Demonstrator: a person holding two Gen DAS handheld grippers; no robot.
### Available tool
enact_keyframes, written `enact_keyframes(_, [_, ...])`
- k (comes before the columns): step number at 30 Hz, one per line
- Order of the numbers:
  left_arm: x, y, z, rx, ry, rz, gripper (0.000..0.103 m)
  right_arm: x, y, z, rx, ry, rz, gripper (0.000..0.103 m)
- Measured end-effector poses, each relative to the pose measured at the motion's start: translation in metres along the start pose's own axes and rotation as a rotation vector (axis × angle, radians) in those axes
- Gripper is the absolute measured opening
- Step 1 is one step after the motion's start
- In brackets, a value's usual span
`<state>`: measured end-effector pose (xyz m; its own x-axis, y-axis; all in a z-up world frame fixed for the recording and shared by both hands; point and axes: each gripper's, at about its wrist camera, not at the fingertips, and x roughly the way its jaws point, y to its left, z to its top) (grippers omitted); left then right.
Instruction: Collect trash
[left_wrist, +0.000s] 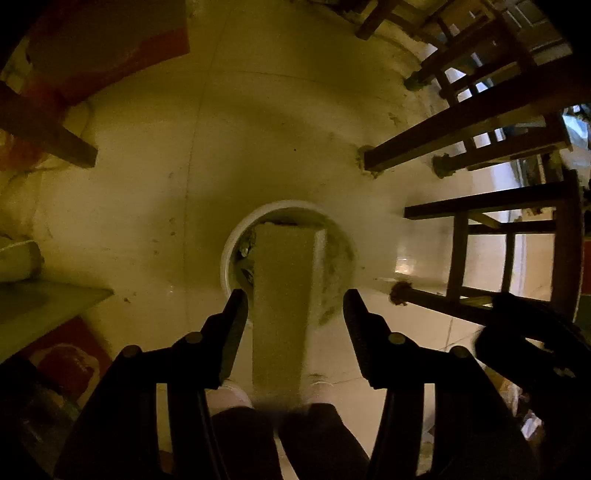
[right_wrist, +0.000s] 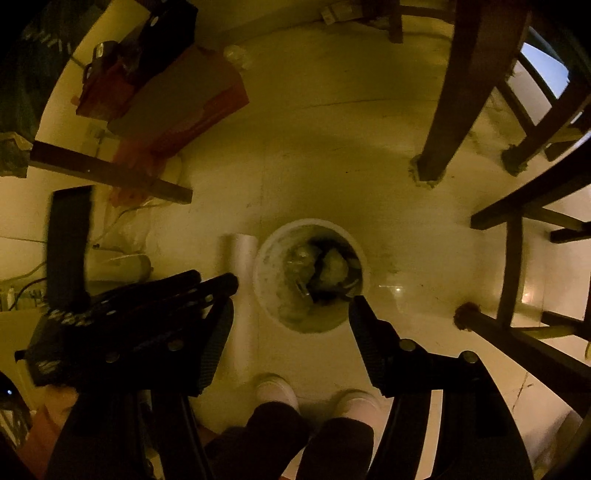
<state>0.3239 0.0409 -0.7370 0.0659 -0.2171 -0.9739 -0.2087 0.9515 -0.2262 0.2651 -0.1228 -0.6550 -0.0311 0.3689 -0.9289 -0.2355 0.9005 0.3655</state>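
While both claws gape empty, a pale tube (left_wrist: 282, 295) hangs over the bin (right_wrist: 266, 258).

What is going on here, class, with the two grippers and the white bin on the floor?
A person stands over a round white bin on the floor, white shoes just behind it, with a gripper in each hand pointing down. A long pale flat piece hangs between the fingers of the left gripper, its far end at the bin's mouth; a gap shows on one side, so it looks loose. The right gripper is open and empty above the bin, which already holds crumpled trash.
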Motion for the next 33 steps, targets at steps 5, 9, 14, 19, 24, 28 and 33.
enact_keyframes(5, [-0.037, -0.012, -0.006, 0.024, -0.020, 0.023, 0.053, -0.031, 0.007, 0.002, 0.001, -0.021, -0.015, 0.061])
enact_keyframes(9, [-0.094, -0.020, -0.014, 0.022, -0.070, 0.029, 0.053, -0.071, 0.019, 0.003, -0.016, -0.049, -0.023, 0.061])
enact_keyframes(14, [-0.211, -0.037, -0.036, 0.012, -0.185, 0.044, 0.053, -0.149, 0.045, 0.003, -0.054, -0.104, -0.031, 0.061])
enact_keyframes(19, [-0.340, -0.060, -0.064, 0.010, -0.349, 0.060, 0.053, -0.252, 0.075, -0.007, -0.064, -0.196, -0.065, 0.061])
enact_keyframes(24, [-0.463, -0.081, -0.104, 0.025, -0.549, 0.025, 0.053, -0.361, 0.108, -0.028, -0.077, -0.336, -0.054, 0.061])
enact_keyframes(28, [-0.551, -0.095, -0.151, 0.084, -0.702, 0.004, 0.053, -0.444, 0.141, -0.059, -0.119, -0.503, -0.064, 0.061])
enact_keyframes(33, [-0.633, -0.108, -0.224, 0.172, -0.877, -0.021, 0.053, -0.536, 0.183, -0.124, -0.187, -0.738, -0.051, 0.061])
